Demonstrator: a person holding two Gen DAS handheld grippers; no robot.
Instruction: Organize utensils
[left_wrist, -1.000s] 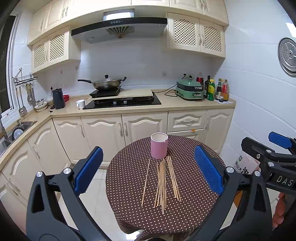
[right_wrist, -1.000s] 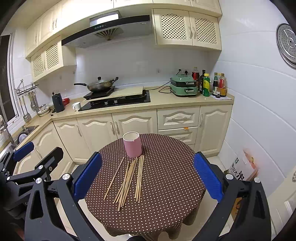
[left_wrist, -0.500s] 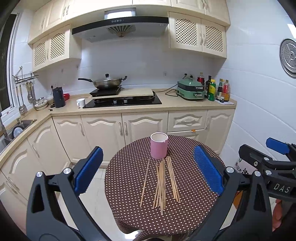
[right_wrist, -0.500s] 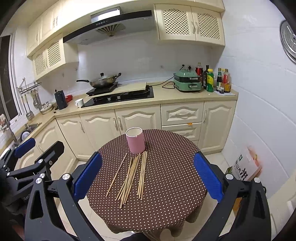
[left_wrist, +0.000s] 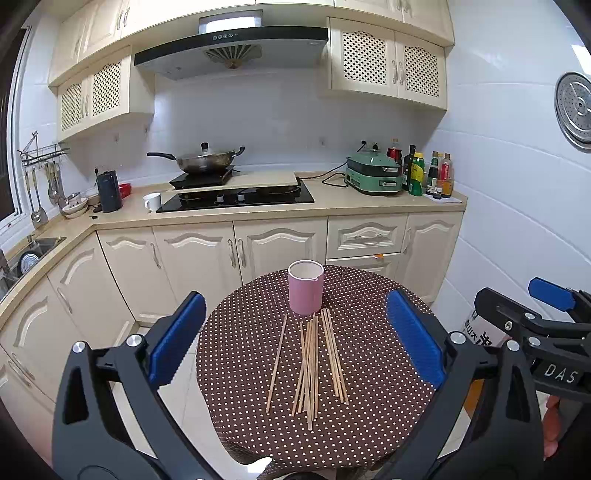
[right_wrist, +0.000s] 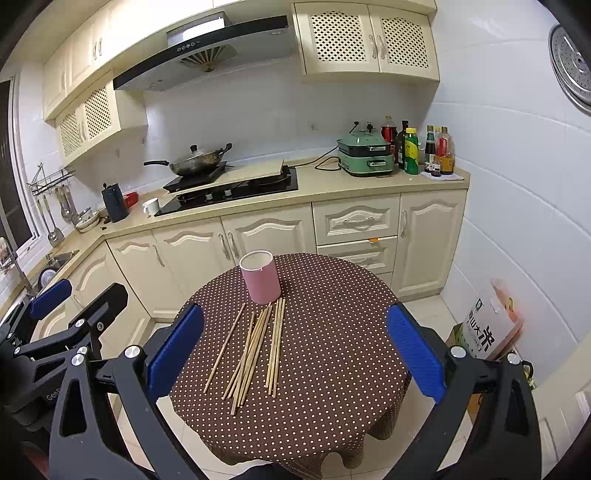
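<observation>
Several wooden chopsticks (left_wrist: 312, 362) (right_wrist: 255, 347) lie loose on a round table with a brown dotted cloth (left_wrist: 373, 413) (right_wrist: 332, 354). Just behind them stands an upright pink cylindrical holder (left_wrist: 306, 291) (right_wrist: 260, 282), and it looks empty from here. My left gripper (left_wrist: 295, 343) hangs open high above the near part of the table, nothing between its blue pads. My right gripper (right_wrist: 295, 350) is open too, also well above the table, and it shows at the right edge of the left wrist view (left_wrist: 535, 310). The left gripper shows at the left of the right wrist view (right_wrist: 66, 317).
Cream kitchen cabinets and a counter (left_wrist: 332, 199) run behind the table, with a hob, a wok (left_wrist: 203, 160), a green cooker (left_wrist: 375, 179) and bottles (left_wrist: 428, 173). A sink (left_wrist: 29, 254) sits at left. A rice bag (right_wrist: 487, 328) stands on the floor at right.
Both views have shifted slightly: the right gripper has tilted and drawn a little nearer the table. The chopsticks and holder have not moved. Both grippers stay open.
</observation>
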